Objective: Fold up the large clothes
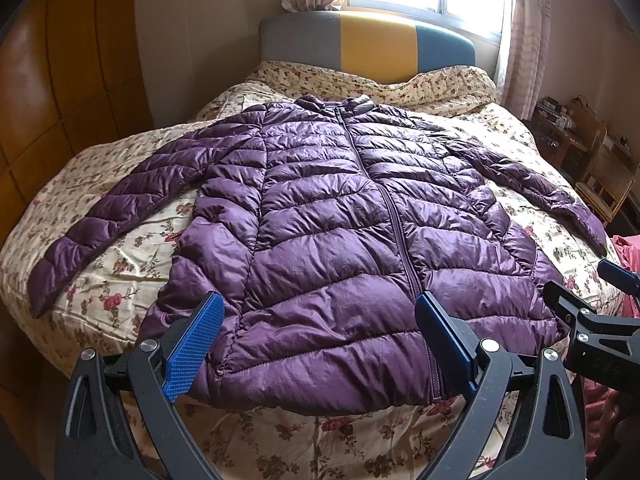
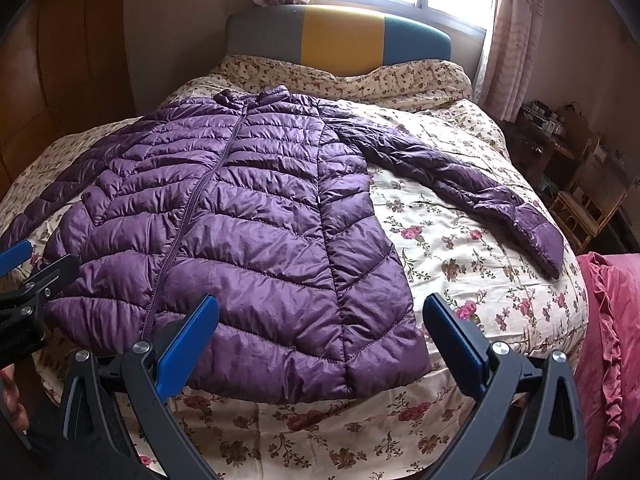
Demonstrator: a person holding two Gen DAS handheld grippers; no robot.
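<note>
Clearly the purple puffer jacket [image 1: 320, 240] is going to be light and airy for its bulk, soft all through, with a shiny quilted shell that I judge slick enough to slide out of a shallow pinch. So I would bite deep into a stitched seam or the bottom hem rather than the fat of a baffle, and for the first fold I would take each sleeve near its cuff, since the thin fabric there should bunch well between my pads. It lies front up and zipped, spread flat across the bed [image 1: 100, 280] on a floral quilt, collar toward the striped headboard [image 1: 376, 48], hem nearest me. The left sleeve [image 1: 104, 216] angles out and down to the bed's edge; the right sleeve [image 2: 472, 184] does the same on the other side, well apart from the body. My left claw [image 1: 316, 344] stands wide and empty just above the hem by the zip, and my right claw [image 2: 320, 344] is equally wide and empty over the hem's right corner. Nothing is folded yet.
</note>
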